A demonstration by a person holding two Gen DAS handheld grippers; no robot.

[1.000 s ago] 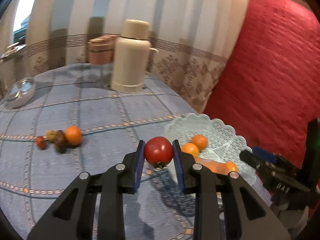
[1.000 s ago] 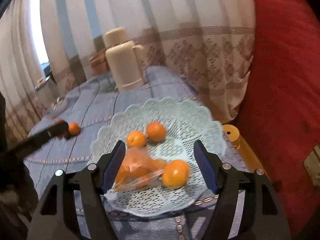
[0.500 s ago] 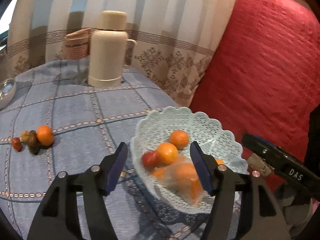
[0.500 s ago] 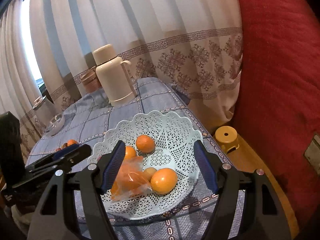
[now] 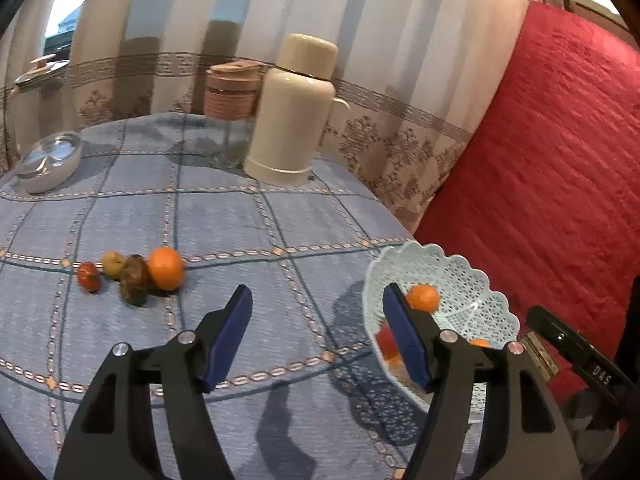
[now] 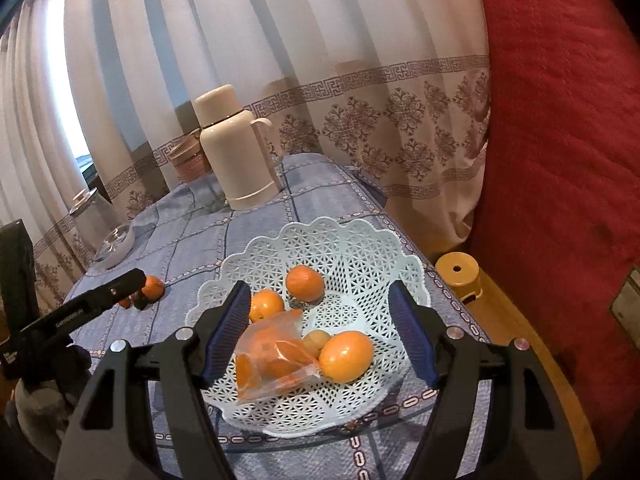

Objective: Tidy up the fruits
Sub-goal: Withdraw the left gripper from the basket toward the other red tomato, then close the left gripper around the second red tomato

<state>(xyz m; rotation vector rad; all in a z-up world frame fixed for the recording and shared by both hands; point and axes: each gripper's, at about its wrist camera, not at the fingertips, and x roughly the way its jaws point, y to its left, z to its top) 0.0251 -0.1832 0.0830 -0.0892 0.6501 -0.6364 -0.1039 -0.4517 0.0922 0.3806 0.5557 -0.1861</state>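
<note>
Hovering with jaws spread and empty, the left gripper (image 5: 316, 336) faces loose fruit (image 5: 136, 274) on the worktop (image 5: 248, 232); the right gripper (image 6: 320, 332), also spread, frames the lattice basket (image 6: 360, 248) of oranges (image 6: 305, 283).

The table (image 5: 280, 232) carried a blue checked cloth with pale chain-pattern lines. Behind the table hung a striped beige curtain (image 6: 320, 60) with a brown patterned border band. Daylight entered through a window (image 6: 60, 40) at the curtain's left edge. To the right of the table stood a red quilted surface (image 5: 560, 160). On the wooden floor (image 6: 520, 320) beside the table's right edge sat a small yellow stool (image 6: 458, 270).
</note>
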